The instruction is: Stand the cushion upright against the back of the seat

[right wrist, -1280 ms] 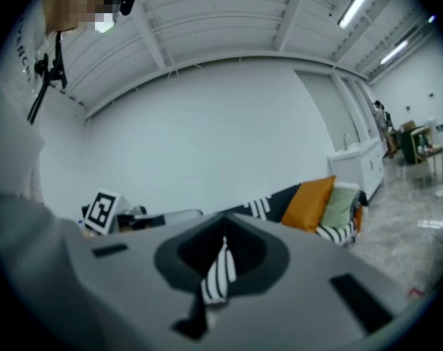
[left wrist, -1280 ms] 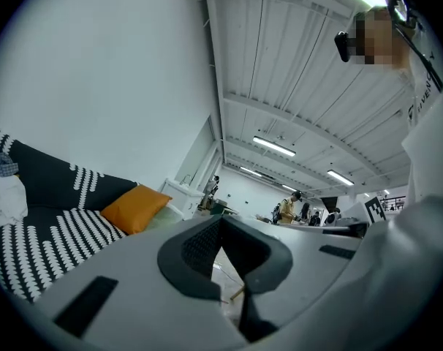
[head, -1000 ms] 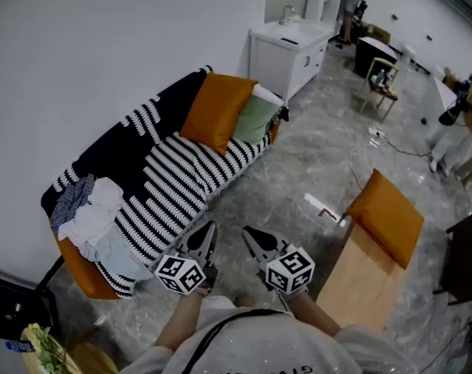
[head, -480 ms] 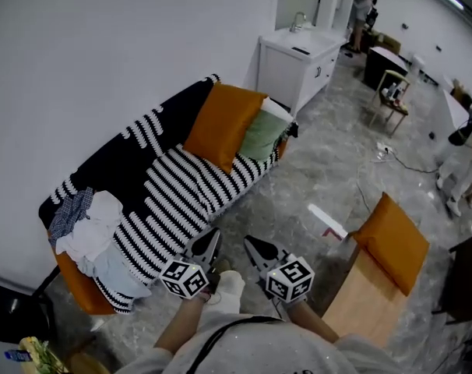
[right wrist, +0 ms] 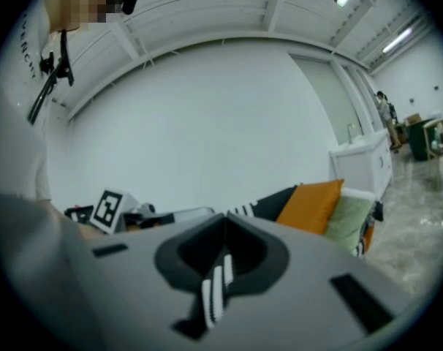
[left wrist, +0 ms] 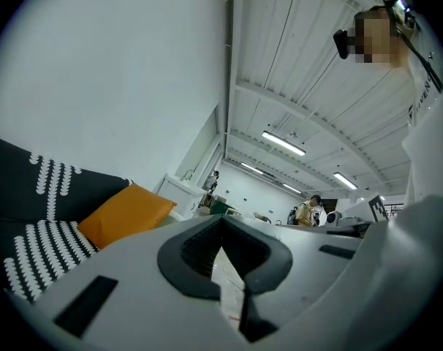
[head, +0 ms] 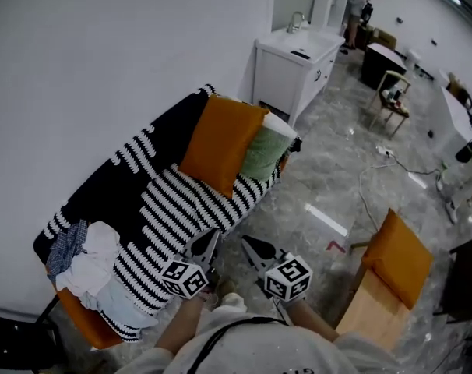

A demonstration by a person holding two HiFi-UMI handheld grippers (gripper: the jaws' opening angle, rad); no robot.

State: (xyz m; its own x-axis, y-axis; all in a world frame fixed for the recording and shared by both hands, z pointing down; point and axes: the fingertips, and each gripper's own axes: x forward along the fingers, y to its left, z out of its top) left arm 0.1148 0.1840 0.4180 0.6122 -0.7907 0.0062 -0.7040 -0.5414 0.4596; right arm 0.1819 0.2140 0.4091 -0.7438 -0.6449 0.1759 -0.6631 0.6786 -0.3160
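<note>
The left gripper [head: 207,244] and right gripper [head: 250,246] were both closed tight with nothing between their jaws. They were held side by side, just short of the sofa [head: 174,209]. Ahead of them and slightly right, well apart, the orange cushion [head: 220,142] leaned on the sofa's back, with a green cushion [head: 265,153] touching it on the right. It seemed more or less upright already, though the steep view left its tilt unclear. I judged this the approach step. Next, the jaws would need to open, take the orange cushion by its edges and square it against the back.
</note>
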